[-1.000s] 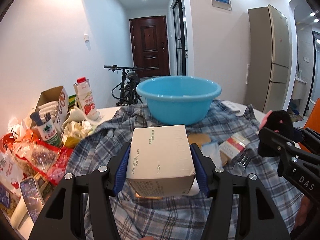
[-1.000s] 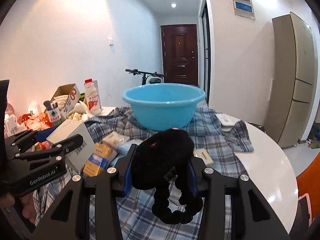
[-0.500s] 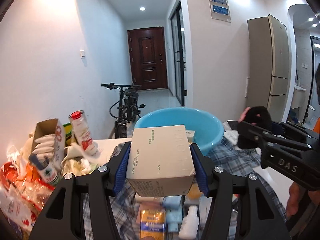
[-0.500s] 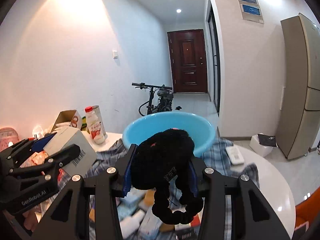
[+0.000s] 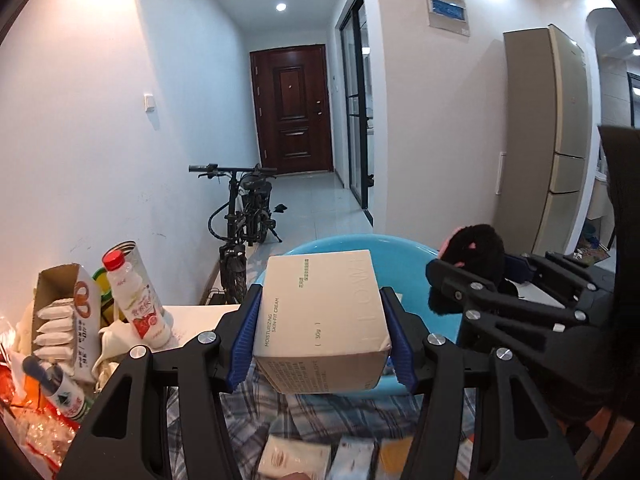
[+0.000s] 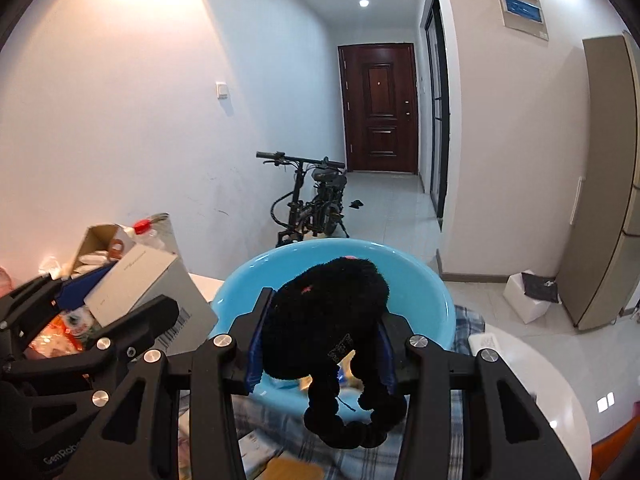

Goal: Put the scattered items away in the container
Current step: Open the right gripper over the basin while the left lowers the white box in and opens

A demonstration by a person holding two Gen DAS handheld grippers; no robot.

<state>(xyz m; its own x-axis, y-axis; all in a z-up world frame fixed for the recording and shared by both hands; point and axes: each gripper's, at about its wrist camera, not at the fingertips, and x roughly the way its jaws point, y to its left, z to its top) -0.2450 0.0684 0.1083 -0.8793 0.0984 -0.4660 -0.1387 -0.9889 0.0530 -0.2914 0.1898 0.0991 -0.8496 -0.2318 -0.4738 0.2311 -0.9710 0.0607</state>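
Both grippers hold items above the blue basin point(image 6: 424, 288).

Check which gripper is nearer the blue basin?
Right, slightly. Right gripper holds the black plush over the blue basin; left gripper with the cream box reaches its near-left rim.

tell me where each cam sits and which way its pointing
Left wrist: on the left gripper, facing the blue basin and hallway; its fingers clamp a white cream box, the right gripper alongside.
Right wrist: on the right gripper, facing the same way; its fingers hold a black plush toy.
Shared: basin, bicycle, door, both grippers.
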